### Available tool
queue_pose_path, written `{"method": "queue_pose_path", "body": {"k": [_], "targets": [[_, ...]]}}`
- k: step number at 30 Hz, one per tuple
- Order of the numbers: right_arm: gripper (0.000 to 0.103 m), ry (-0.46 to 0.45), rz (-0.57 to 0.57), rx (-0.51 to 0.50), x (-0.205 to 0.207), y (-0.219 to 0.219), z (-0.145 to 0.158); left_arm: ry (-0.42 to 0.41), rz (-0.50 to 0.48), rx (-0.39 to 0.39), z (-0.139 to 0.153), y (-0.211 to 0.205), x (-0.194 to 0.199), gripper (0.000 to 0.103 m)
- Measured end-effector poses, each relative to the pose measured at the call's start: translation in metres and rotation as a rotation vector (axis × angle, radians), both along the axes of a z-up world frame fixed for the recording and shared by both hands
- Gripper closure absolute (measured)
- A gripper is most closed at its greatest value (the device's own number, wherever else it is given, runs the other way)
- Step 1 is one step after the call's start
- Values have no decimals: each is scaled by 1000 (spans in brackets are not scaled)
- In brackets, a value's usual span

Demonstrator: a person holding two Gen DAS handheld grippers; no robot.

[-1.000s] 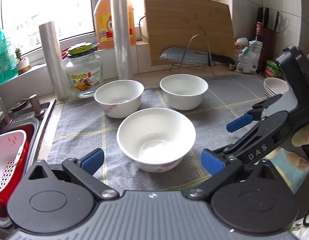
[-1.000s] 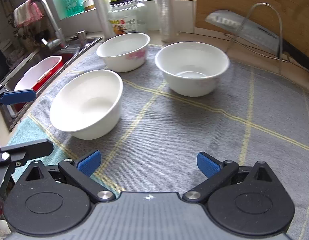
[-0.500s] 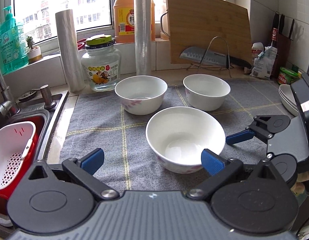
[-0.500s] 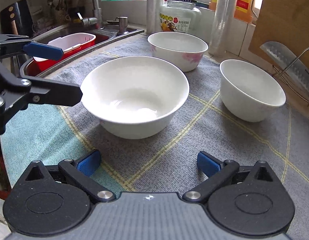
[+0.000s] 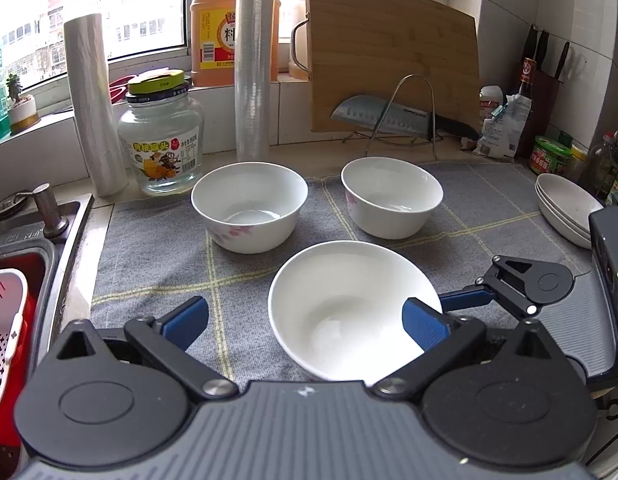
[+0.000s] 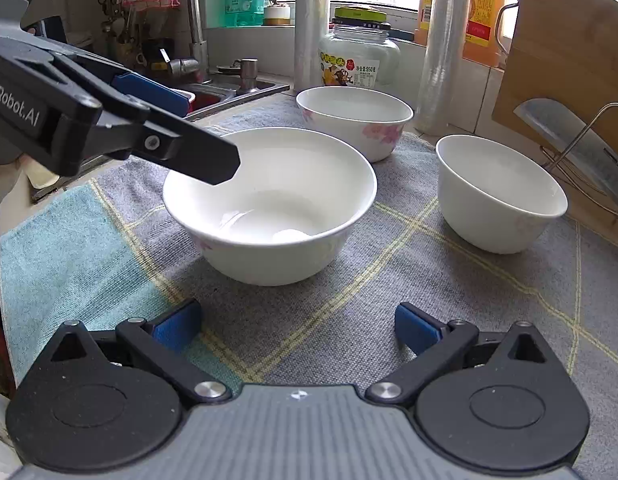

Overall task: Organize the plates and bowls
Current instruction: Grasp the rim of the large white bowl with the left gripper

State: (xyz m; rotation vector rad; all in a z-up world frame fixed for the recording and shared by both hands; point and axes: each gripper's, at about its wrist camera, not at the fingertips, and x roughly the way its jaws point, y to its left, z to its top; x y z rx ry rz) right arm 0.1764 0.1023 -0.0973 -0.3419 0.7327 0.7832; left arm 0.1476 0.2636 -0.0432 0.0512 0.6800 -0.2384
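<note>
Three white bowls are set on a grey checked mat (image 5: 149, 264) that covers the counter. In the left wrist view, the nearest bowl (image 5: 349, 312) is found at 6 o'clock of the mat, a second bowl with pink flowers (image 5: 249, 212) at 11 o'clock of it, and a third bowl (image 5: 391, 204) at 1 o'clock. All three are upright and kept apart from one another.

The left gripper (image 5: 305, 320) is held wide apart, with its right blue pad seen over the near right rim of the nearest bowl and its left pad out over the bare mat. Whether the rim is actually touched cannot be told. Nothing is clamped.

The right gripper (image 6: 297, 328) is also spread open, and only mat is seen between its pads; the nearest bowl (image 6: 269, 208) is placed just beyond them at 12 o'clock. In that view one dark finger (image 6: 197, 152) of the left gripper is seen reaching over the bowl's rim at 10 o'clock.

A stack of shallow white plates (image 5: 565, 208) is seen at 3 o'clock of the mat, at its right edge. Behind the mat, a glass jar (image 5: 161, 140) is stood at 11 o'clock, two rolls of plastic film (image 5: 253, 60) beside it, and a wooden cutting board (image 5: 393, 48) at 1 o'clock with a cleaver (image 5: 385, 114) on a wire rack. A sink (image 5: 25, 248) with a red basket is located at 9 o'clock.
</note>
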Motion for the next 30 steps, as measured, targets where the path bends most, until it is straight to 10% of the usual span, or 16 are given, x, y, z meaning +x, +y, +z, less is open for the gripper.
{"method": "queue_pose_path", "body": {"k": [30], "targets": [[7, -70, 9, 59, 1, 26, 16, 219, -259, -3, -10, -9, 51, 19]]}}
